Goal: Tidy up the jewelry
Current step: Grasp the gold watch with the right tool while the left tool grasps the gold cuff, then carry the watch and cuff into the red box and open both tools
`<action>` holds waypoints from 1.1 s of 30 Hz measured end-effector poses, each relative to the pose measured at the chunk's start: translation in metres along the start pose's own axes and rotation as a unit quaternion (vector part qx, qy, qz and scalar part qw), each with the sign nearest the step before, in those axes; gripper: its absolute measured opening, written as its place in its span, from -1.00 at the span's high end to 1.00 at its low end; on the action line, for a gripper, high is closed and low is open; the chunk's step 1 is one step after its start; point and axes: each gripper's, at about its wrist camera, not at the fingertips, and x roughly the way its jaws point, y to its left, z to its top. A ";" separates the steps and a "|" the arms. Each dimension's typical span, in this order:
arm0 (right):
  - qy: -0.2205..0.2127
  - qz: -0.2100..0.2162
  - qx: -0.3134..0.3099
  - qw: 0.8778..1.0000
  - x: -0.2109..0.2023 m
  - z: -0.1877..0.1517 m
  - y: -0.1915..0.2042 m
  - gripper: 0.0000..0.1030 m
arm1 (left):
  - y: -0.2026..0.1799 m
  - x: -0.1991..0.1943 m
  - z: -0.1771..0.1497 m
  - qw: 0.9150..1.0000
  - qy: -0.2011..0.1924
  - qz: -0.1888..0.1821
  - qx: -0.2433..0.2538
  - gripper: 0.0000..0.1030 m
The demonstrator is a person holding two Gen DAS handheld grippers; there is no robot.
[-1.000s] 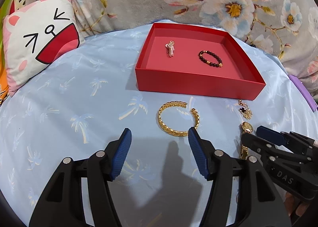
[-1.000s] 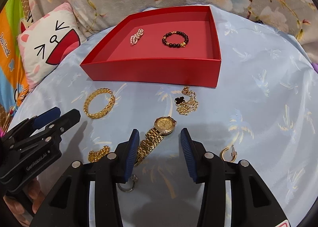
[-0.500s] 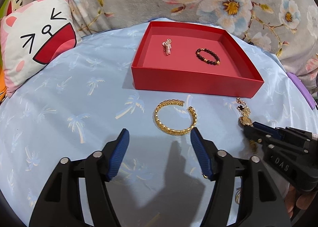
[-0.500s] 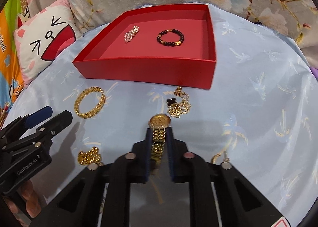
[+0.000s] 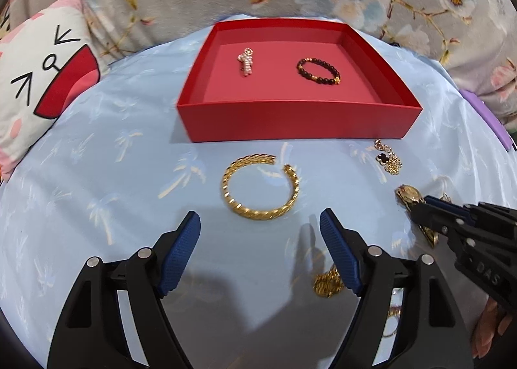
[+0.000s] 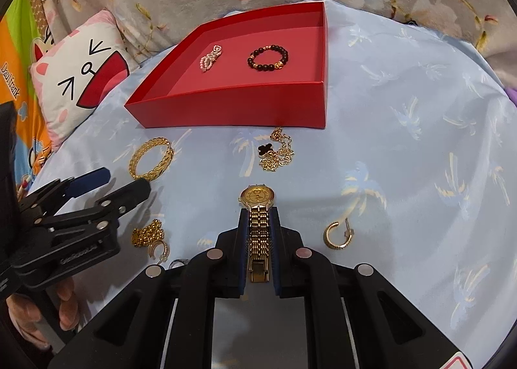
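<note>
My right gripper [image 6: 258, 223] is shut on the band of a gold watch [image 6: 258, 207], whose dial sticks out ahead of the fingers; it also shows in the left wrist view [image 5: 408, 194]. My left gripper [image 5: 260, 223] is open and empty just short of a gold cuff bracelet [image 5: 260, 188], also in the right wrist view [image 6: 150, 158]. A red tray [image 5: 297, 120] holds a pearl piece [image 5: 246, 61] and a dark bead bracelet [image 5: 318, 71]. A gold chain with a black clover [image 6: 274, 152] lies in front of the tray.
A gold hoop earring [image 6: 336, 234] lies right of the watch. A small gold chain heap [image 6: 148, 234] and a ring lie to its left. A cat pillow [image 5: 42, 84] sits far left on the blue cloth [image 5: 97, 175]. A floral blanket lies behind.
My right gripper closed on the watch band and has lifted it slightly. My left gripper edged nearer the cuff bracelet and stays open.
</note>
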 end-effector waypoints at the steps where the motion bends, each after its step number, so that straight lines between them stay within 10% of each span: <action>1: 0.000 0.001 0.001 1.000 0.000 -0.001 0.000 0.80 | -0.001 0.003 0.002 1.000 0.004 0.002 0.001 -0.44; 9: 0.000 0.002 0.002 1.000 -0.001 -0.001 -0.001 0.79 | 0.010 0.023 0.015 0.999 0.026 -0.002 -0.035 -0.42; 14: 0.000 0.001 0.002 1.000 -0.001 -0.001 -0.001 0.79 | 0.006 0.022 0.015 1.000 0.020 -0.004 -0.022 -0.04; 33: -0.064 0.025 -0.012 0.998 -0.050 0.025 0.006 0.80 | 0.007 -0.034 0.029 0.999 -0.036 -0.038 -0.003 -0.03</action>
